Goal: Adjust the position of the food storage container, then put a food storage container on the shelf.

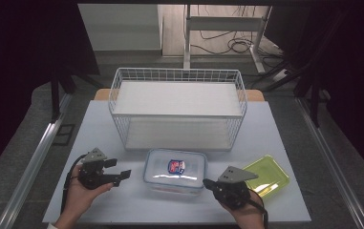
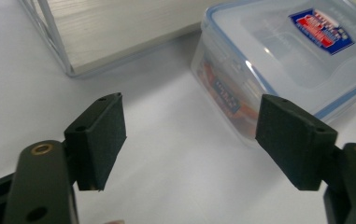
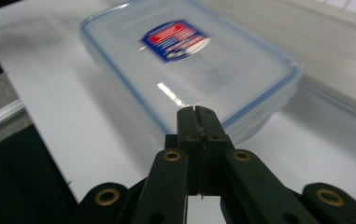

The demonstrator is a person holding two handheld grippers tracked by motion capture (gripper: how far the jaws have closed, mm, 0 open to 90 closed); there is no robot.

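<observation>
High view — white table (image 1: 98, 138), grey floor (image 1: 22, 143).

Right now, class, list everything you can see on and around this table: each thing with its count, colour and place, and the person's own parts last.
Table: one, white, under everything else.
Wire basket: one, white, two shelves, at the far middle of the table.
Food box: one, clear with a blue-edged lid and a red and blue label, at the near middle, in front of the basket.
Lid: one, yellow-green, flat at the near right.
Cables: several, dark, on the floor beyond the table.
Left gripper: one, black, jaws open and empty, left of the food box.
Right gripper: one, black, jaws shut and empty, at the box's near right corner.
Hands: two, one holding each gripper.
</observation>
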